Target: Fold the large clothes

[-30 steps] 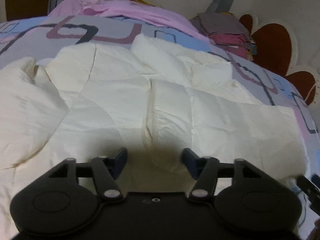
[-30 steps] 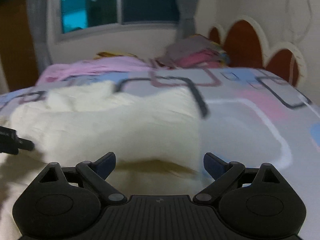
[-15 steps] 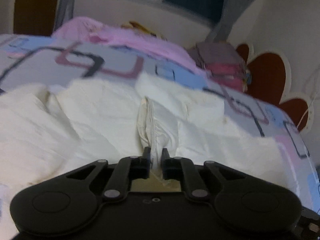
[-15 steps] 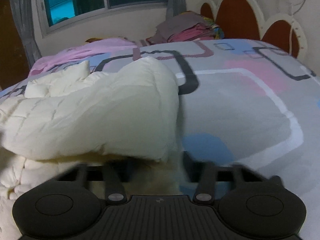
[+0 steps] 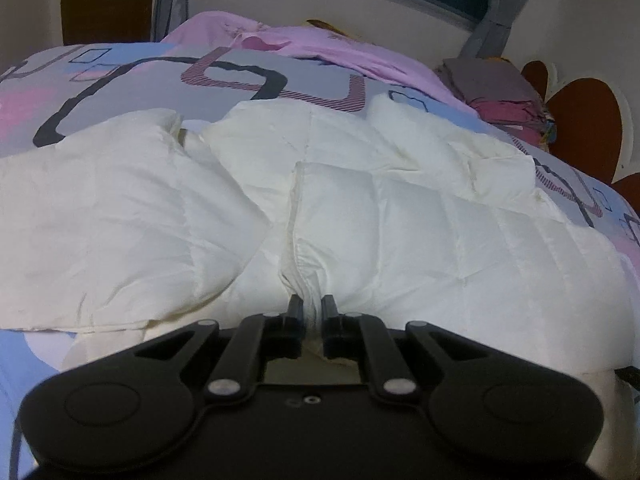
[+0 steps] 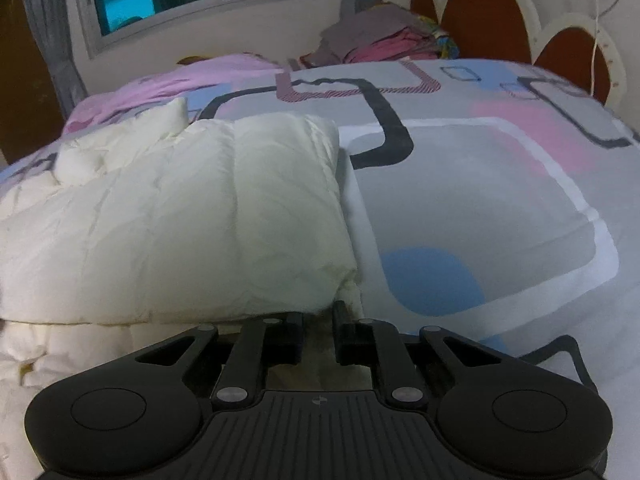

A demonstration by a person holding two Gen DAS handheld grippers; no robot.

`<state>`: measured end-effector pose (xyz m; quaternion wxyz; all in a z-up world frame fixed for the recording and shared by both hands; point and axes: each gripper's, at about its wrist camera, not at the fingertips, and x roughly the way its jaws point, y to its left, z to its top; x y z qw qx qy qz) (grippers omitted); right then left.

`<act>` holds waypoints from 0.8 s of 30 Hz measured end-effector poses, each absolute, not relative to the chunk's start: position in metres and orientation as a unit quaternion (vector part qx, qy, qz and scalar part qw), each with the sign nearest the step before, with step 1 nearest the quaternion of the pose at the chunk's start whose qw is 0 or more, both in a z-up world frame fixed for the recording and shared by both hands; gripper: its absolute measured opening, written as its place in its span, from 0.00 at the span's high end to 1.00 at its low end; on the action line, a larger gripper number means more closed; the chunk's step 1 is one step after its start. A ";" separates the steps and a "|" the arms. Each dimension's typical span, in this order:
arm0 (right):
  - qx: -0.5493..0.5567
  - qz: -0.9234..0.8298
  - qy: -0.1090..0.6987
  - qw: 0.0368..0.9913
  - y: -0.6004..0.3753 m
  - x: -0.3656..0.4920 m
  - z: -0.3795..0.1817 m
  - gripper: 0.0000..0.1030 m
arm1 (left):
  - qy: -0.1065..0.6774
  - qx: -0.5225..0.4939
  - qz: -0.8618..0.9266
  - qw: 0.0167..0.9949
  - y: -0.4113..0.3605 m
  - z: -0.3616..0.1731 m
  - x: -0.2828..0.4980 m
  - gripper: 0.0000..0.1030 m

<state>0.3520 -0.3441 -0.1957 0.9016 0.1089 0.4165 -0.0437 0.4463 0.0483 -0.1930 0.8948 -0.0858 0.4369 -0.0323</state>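
Left wrist view is showing the cream quilted jacket (image 5: 360, 216) lying on the patterned bed (image 5: 160, 76), the left tongs (image 5: 312, 316) pinching its front seam, while the right tongs (image 6: 318, 320), having just been closing, are pinching its folded edge (image 6: 344, 300).

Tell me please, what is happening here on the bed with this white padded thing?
A person is folding a cream quilted jacket that is spread on a bed with a patterned cover, using two hand-held grippers. The left gripper is shut on a pinch of fabric at the near edge by the front opening. The right gripper has just been closing on the near corner of the jacket's side; fabric sits between its jaws. No fold is made yet. A stack of folded clothes lies by the headboard.
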 end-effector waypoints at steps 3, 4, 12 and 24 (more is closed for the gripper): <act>0.098 -0.033 0.399 0.911 -0.346 0.336 -0.176 0.58 | 0.427 -0.066 -0.025 0.902 0.051 -0.183 0.441 0.75; 0.092 -0.032 0.384 0.918 -0.345 0.333 -0.169 0.44 | 0.425 -0.061 -0.018 0.903 0.052 -0.180 0.438 0.74; 0.133 -0.025 0.357 0.924 -0.360 0.383 -0.161 0.29 | 0.377 -0.061 -0.012 0.924 0.052 -0.146 0.428 0.73; 0.257 -0.019 0.401 0.879 -0.389 0.489 -0.199 0.44 | 0.404 -0.014 -0.032 0.914 -0.005 -0.186 0.472 0.71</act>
